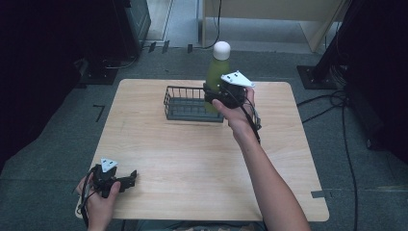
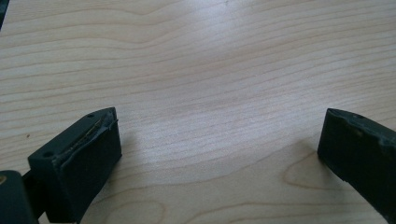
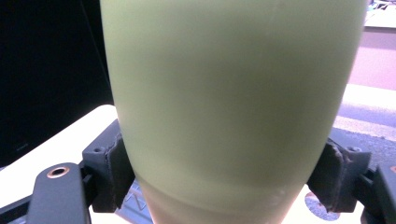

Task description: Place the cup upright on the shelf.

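Note:
A green bottle (image 1: pixel 217 70) with a white cap stands upright, held above the right end of a black wire basket (image 1: pixel 185 102) at the back of the wooden table (image 1: pixel 192 154). My right gripper (image 1: pixel 219 95) is shut on the bottle's lower body. In the right gripper view the green bottle (image 3: pixel 233 107) looms close, pinched between both black pads (image 3: pixel 112 172). My left gripper (image 1: pixel 126 179) rests near the table's front left corner, open, with bare wood between its fingers (image 2: pixel 84 158).
The wire basket looks empty from above. Cables (image 1: pixel 346 134) trail over the grey floor to the right of the table. Dark equipment stands (image 1: pixel 115 33) sit beyond the back left, and a light wooden cabinet (image 1: pixel 274 19) stands behind.

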`<act>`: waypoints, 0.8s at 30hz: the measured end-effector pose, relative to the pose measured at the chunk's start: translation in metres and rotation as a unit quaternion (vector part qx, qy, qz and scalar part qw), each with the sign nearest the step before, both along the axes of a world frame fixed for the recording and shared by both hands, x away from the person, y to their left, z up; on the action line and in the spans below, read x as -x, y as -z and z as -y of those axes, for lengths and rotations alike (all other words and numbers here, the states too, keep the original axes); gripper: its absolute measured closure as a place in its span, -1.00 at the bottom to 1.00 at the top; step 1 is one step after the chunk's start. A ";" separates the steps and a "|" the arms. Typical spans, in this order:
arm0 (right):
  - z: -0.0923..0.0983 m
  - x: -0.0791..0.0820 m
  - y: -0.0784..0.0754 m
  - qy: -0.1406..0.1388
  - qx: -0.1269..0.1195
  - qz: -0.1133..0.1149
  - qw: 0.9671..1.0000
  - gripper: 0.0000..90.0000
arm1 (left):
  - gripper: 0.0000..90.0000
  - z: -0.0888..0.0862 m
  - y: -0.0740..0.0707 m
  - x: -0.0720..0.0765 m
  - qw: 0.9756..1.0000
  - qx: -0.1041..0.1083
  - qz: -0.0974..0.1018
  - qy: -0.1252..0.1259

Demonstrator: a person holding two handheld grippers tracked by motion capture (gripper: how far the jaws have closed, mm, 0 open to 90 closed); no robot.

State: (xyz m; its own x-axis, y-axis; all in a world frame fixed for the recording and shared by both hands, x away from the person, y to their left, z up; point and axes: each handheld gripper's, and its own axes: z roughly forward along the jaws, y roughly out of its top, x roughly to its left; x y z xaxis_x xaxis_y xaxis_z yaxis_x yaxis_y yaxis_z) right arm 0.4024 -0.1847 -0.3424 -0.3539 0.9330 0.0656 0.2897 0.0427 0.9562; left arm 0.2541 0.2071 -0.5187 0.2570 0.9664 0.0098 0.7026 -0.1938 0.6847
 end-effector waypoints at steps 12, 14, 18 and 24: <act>-0.005 -0.024 0.000 0.018 0.001 -0.005 1.000 -0.54 | -1.00 0.000 0.000 0.000 1.000 0.000 0.000 0.001; -0.006 -0.028 0.000 0.021 0.004 -0.005 1.000 -0.54 | -1.00 0.000 0.000 0.000 1.000 0.000 0.000 0.001; -0.008 -0.035 0.001 0.024 0.005 -0.006 1.000 -0.54 | -1.00 0.000 0.000 0.000 1.000 0.000 0.000 0.001; -0.009 -0.046 0.004 0.034 -0.003 -0.013 0.999 -0.54 | -1.00 0.000 0.000 0.000 1.000 0.000 0.000 0.001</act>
State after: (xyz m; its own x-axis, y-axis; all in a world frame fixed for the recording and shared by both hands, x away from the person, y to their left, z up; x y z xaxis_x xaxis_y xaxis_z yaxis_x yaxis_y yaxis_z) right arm 0.4485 -0.1760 -0.3464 -0.2876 0.9545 0.0788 0.3162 0.0169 0.9485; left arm 0.2540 0.2071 -0.5188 0.2581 0.9661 0.0099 0.7022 -0.1946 0.6848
